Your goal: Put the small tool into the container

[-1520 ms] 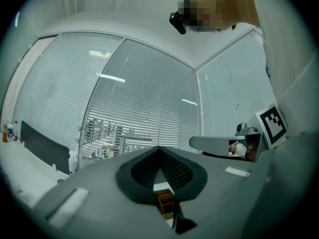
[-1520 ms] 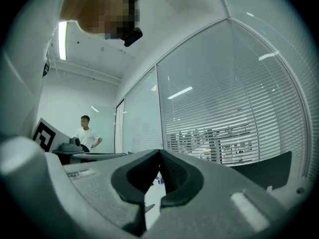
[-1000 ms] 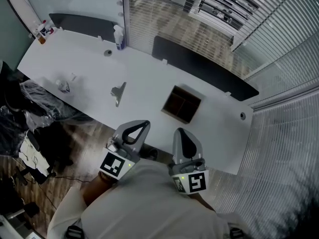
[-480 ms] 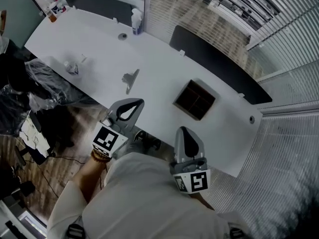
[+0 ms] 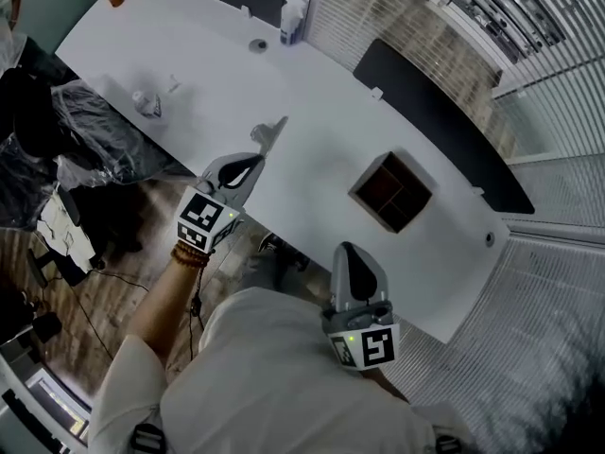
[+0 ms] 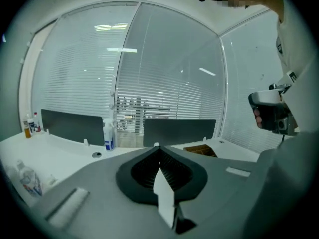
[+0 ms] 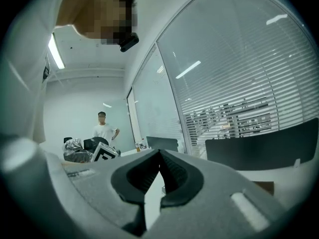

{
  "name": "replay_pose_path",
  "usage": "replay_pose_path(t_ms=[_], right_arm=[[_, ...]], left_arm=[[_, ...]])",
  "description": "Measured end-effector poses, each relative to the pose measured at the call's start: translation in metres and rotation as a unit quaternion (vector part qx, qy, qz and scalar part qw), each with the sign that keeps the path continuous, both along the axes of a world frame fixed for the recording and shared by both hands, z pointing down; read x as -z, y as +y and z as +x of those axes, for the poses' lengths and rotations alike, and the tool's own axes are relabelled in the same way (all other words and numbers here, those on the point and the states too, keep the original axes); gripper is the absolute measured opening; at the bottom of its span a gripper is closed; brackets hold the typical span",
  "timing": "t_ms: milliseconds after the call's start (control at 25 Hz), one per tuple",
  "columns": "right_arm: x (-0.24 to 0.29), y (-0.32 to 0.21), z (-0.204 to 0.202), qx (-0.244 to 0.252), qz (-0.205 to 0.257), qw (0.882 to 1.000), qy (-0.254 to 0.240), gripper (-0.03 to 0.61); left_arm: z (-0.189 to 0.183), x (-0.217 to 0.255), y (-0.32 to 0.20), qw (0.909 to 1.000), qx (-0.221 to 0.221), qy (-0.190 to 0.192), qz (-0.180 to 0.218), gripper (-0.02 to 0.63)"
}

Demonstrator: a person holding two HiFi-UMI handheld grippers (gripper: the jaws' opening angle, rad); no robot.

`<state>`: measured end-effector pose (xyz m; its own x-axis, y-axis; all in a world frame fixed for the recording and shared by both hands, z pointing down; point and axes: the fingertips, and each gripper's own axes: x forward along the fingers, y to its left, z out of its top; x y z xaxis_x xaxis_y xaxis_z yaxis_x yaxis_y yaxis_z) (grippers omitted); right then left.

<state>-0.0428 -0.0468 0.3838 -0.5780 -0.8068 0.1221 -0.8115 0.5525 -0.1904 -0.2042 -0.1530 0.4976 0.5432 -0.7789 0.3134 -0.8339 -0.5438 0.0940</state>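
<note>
The small grey metal tool (image 5: 267, 134) lies on the white table (image 5: 189, 64) near its front edge. My left gripper (image 5: 252, 160) is shut and empty, its tips just short of the tool on the near side. The container (image 5: 390, 192), a brown open box with compartments, sits on the table to the right; it also shows in the left gripper view (image 6: 202, 150). My right gripper (image 5: 349, 253) hangs shut and empty below the table's front edge, close to my body. The left gripper view shows its jaws meeting (image 6: 158, 149); the right gripper view shows the same (image 7: 159, 154).
A spray bottle (image 5: 294, 17) and a cable hole (image 5: 257, 44) are at the table's far side, a crumpled wrapper (image 5: 146, 102) at the left. Dark partition panels (image 5: 435, 121) line the back edge. Black bags (image 5: 57, 149) sit on the floor left. A person (image 7: 103, 129) stands far off.
My left gripper has reached forward and up over the table's front edge toward the small tool. The right gripper has stayed in place. Both remain shut.
</note>
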Motion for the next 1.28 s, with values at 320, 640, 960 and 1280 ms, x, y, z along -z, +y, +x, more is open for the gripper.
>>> replay_pose_path(t_ms=[320, 640, 960, 1280], right_arm=[[-0.017, -0.012, -0.014, 0.01, -0.028, 1.0, 0.007, 0.0], [-0.035, -0.02, -0.026, 0.015, -0.058, 0.998, 0.018, 0.0], [-0.044, -0.026, -0.039, 0.021, -0.073, 0.997, 0.023, 0.0], [-0.049, -0.029, -0.043, 0.019, -0.083, 0.996, 0.027, 0.0]], left_arm=[[-0.035, -0.074, -0.039, 0.9977, 0.003, -0.02, -0.065, 0.003], [-0.054, -0.158, -0.069, 0.986, -0.006, -0.017, -0.166, 0.051], [-0.061, -0.222, -0.094, 0.9705, -0.012, -0.007, -0.241, 0.088], [-0.061, -0.258, -0.103, 0.958, -0.014, 0.017, -0.286, 0.132]])
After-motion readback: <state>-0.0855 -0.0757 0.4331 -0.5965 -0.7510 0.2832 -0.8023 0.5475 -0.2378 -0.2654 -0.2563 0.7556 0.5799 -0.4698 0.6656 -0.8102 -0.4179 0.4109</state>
